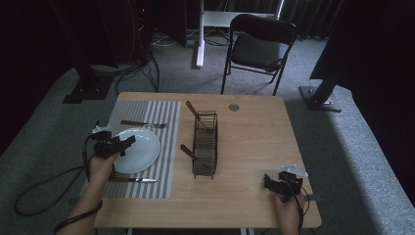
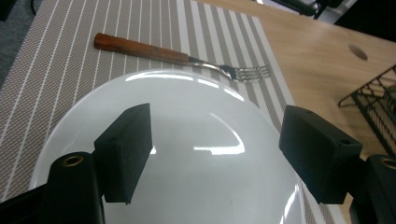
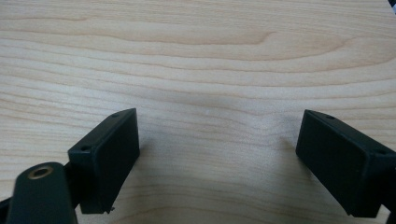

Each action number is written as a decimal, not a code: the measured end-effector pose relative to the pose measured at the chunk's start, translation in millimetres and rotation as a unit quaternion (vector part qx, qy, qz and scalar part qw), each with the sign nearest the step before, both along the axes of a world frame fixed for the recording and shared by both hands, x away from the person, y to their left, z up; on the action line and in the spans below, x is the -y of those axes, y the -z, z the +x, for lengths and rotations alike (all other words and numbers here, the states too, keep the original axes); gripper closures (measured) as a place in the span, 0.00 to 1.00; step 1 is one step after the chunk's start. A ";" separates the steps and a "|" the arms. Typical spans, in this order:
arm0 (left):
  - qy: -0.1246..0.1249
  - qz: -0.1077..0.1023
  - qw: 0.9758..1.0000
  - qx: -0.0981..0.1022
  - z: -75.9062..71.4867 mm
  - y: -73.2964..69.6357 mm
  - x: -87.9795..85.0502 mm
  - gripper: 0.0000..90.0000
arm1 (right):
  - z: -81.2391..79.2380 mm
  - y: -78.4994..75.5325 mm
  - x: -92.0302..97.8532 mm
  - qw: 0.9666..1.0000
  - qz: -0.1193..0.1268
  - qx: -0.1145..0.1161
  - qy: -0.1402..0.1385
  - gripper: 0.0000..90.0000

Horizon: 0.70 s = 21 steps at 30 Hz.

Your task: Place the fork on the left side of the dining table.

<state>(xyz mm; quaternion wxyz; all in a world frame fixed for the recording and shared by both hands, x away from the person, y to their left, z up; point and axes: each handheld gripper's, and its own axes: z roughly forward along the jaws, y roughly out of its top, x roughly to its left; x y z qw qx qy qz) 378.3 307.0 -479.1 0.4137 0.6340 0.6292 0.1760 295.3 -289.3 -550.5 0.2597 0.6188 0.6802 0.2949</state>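
A white plate (image 1: 139, 152) lies on a striped placemat (image 1: 161, 117) at the table's left. My left gripper (image 1: 126, 143) hovers over the plate's left edge, jaws apart with nothing between them. In the left gripper view the plate (image 2: 196, 121) spreads beneath the open jaws, and a wooden-handled fork (image 2: 168, 55) lies beyond it. The fork (image 1: 142, 124) rests just behind the plate, and a knife (image 1: 132, 180) lies in front. My right gripper (image 1: 268, 182) sits near the table's front right, open over bare wood (image 3: 210, 70).
A black wire rack (image 1: 204, 144) stands mid-table with two wooden-handled utensils (image 1: 192, 110) sticking out of it. A small round hole (image 1: 234, 106) marks the tabletop behind it. A black folding chair (image 1: 259, 44) stands beyond the table.
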 end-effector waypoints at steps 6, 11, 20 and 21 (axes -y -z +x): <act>0.007 0.050 0.999 0.019 -14.3 -2.4 4.4 0.29 | 0.0 0.0 0.0 1.000 0.000 0.000 0.000 0.14; 0.014 0.048 0.998 0.025 -25.4 -2.7 8.1 0.29 | 0.0 0.0 0.0 1.000 0.000 0.000 0.000 0.14; 0.034 0.066 0.997 0.037 -45.5 4.2 16.3 0.29 | 0.0 0.0 0.0 1.000 0.000 0.000 0.000 0.14; 0.042 0.065 0.996 0.041 -50.2 5.0 16.7 0.29 | 0.0 0.0 0.0 1.000 0.000 0.000 0.000 0.14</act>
